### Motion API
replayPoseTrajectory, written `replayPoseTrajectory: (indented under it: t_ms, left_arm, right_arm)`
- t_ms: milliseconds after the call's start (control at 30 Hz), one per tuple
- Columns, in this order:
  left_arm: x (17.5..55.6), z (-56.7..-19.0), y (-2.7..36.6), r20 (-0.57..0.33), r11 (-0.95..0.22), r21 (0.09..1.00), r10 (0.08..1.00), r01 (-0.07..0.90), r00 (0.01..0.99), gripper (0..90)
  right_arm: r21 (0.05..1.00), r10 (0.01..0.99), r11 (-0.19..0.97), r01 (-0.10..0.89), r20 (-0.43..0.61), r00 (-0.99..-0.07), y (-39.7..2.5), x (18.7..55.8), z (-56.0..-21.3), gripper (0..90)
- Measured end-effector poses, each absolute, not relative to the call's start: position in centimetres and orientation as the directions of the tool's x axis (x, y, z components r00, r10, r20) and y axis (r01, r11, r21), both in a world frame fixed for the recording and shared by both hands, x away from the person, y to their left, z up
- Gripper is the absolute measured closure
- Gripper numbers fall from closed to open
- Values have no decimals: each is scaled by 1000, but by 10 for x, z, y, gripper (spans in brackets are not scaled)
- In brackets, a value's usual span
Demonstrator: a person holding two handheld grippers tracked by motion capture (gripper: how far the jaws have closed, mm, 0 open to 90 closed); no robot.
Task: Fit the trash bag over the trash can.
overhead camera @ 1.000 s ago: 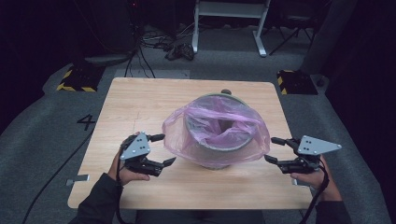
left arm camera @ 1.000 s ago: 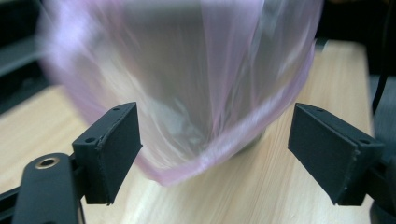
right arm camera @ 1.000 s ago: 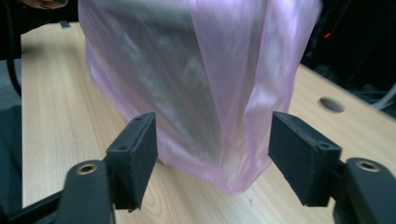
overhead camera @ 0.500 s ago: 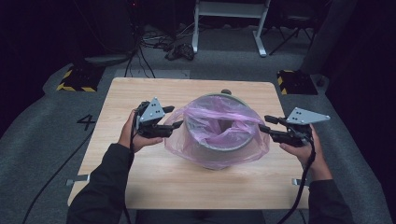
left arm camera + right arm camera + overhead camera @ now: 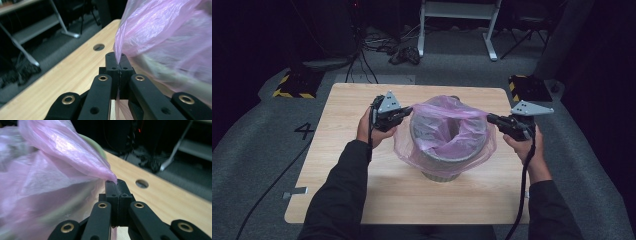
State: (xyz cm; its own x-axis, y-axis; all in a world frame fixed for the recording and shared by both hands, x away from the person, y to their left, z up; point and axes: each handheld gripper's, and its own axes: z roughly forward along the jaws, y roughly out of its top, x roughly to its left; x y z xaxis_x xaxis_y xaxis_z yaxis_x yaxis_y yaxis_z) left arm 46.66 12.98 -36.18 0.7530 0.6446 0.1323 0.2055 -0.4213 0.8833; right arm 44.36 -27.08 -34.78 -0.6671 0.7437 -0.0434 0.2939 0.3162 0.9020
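A thin pink plastic bag lines a grey round bin standing mid-table, its top edge pulled outward on both sides. My left gripper is shut on the bag's left edge; in the left gripper view the film rises from between the closed jaws of that gripper. My right gripper is shut on the bag's right edge, and the pink film bunches into the tips of that gripper in the right gripper view. Both grippers are held at about rim height.
The bin stands on a light wooden table with a cable hole near its far edge. Beyond the table lie grey carpet, cables and a white desk frame. A yellow-black striped block sits far left.
Both grippers have risen from the table's front half to the bin's rim and closed on the bag's edges, stretching its mouth wider sideways.
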Motion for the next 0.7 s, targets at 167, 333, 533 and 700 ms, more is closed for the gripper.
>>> replayPoseTrajectory:
  t_ms: [167, 333, 533, 700]
  left_arm:
    - [490, -386, 114, 29, -412, 847, 666, 335, 746, 898]
    - [498, -409, 103, -42, -411, 816, 659, 407, 751, 898]
    - [492, -432, 110, -90, -407, 793, 658, 453, 748, 892]
    - [473, -424, 141, -75, -335, 837, 713, 432, 697, 416]
  right_arm:
    - [857, 772, 258, 446, 95, -629, -267, 474, -371, 900]
    - [790, 753, 276, 548, 176, -634, -257, 488, -396, 900]
    - [722, 735, 330, 609, 208, -645, -255, 488, -426, 899]
    - [779, 737, 349, 521, 116, -666, -272, 471, -417, 558]
